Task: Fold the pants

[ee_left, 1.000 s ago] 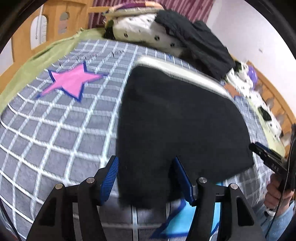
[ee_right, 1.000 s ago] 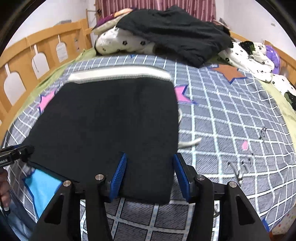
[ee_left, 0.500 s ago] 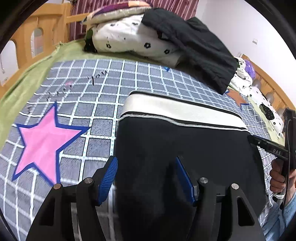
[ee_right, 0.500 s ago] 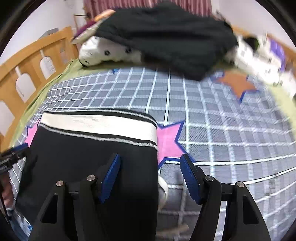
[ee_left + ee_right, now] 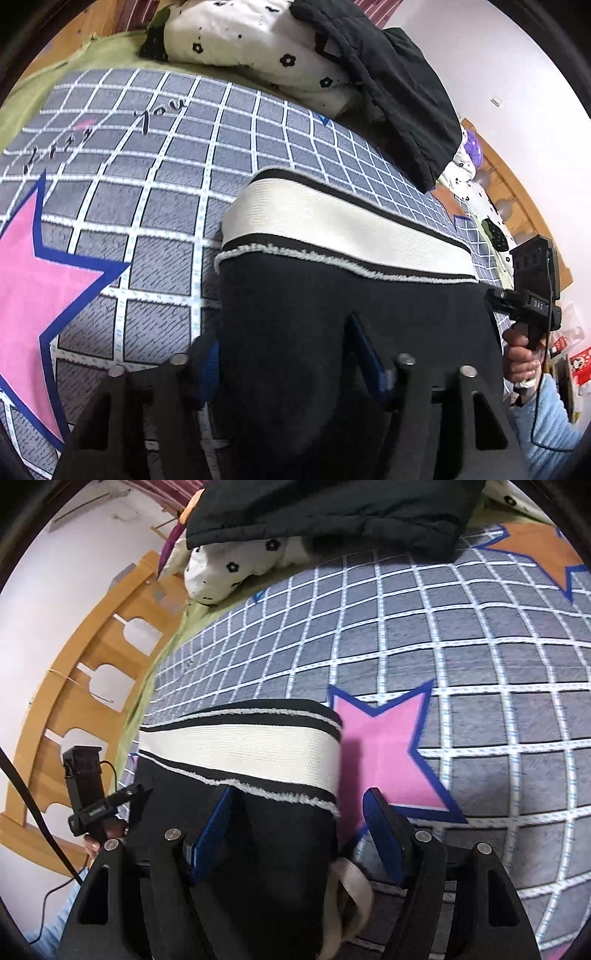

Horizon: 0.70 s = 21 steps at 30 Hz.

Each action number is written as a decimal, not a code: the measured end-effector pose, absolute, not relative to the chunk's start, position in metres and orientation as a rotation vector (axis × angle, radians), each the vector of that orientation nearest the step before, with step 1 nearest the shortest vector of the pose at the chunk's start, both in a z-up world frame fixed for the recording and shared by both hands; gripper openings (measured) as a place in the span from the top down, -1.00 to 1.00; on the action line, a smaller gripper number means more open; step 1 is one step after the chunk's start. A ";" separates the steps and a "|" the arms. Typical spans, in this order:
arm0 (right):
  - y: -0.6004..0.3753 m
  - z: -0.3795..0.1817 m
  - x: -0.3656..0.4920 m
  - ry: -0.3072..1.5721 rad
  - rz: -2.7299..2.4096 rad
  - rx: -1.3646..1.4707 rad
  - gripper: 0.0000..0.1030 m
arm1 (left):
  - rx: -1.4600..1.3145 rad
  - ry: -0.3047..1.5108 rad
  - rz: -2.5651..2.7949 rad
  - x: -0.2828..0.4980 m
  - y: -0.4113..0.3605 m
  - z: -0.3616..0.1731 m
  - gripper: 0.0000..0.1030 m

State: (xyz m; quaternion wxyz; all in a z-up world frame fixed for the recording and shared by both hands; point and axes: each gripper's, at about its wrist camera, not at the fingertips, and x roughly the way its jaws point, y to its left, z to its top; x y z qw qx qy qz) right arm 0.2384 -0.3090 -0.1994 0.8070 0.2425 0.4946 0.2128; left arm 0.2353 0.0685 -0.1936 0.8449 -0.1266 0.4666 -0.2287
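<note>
The black pants (image 5: 332,314) with a wide cream waistband (image 5: 332,221) lie folded on the grey checked bedspread (image 5: 147,184). My left gripper (image 5: 284,354) is open, its jaws spread over the pants' left edge, with black cloth between the blue pads. My right gripper (image 5: 299,808) is open over the pants' (image 5: 266,834) right edge, just below the waistband (image 5: 251,746). A cream drawstring (image 5: 351,890) hangs out beside the right finger. Each gripper shows in the other's view: the right one (image 5: 532,306) and the left one (image 5: 92,805).
A white flowered pillow (image 5: 258,44) and a black garment (image 5: 399,81) are piled at the head of the bed. Wooden rails (image 5: 92,686) run along the bed's sides. Pink stars (image 5: 384,753) mark the bedspread beside the pants.
Both grippers have moved forward along the pants toward the waistband and lower onto the cloth. The waistband now lies close in front of both pairs of fingers.
</note>
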 end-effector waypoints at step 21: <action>-0.286 -0.174 0.275 0.888 0.272 0.317 0.35 | -0.141 0.967 -0.337 0.292 0.041 -0.181 -0.33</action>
